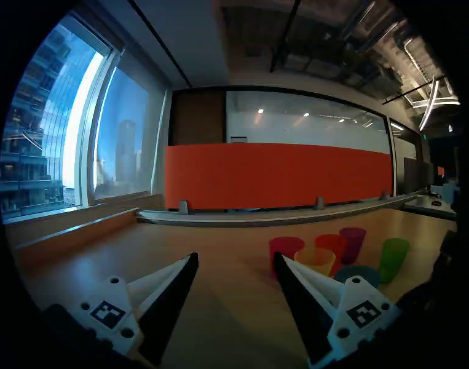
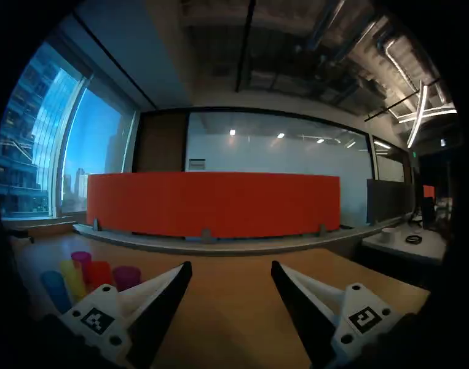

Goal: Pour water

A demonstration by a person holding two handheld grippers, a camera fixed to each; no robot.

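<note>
Left gripper view shows the left gripper [image 1: 234, 258] wide open, holding nothing, with colored cups [image 1: 317, 258] standing on the table [image 1: 142, 246] ahead. The right gripper [image 2: 231, 265] is wide open and empty too.

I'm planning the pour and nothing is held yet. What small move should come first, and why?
Probably ease the left gripper rightward toward the coloured cups on the table: it stands open and empty, and the cups sit ahead, right of its line. The right gripper is open too.
</note>
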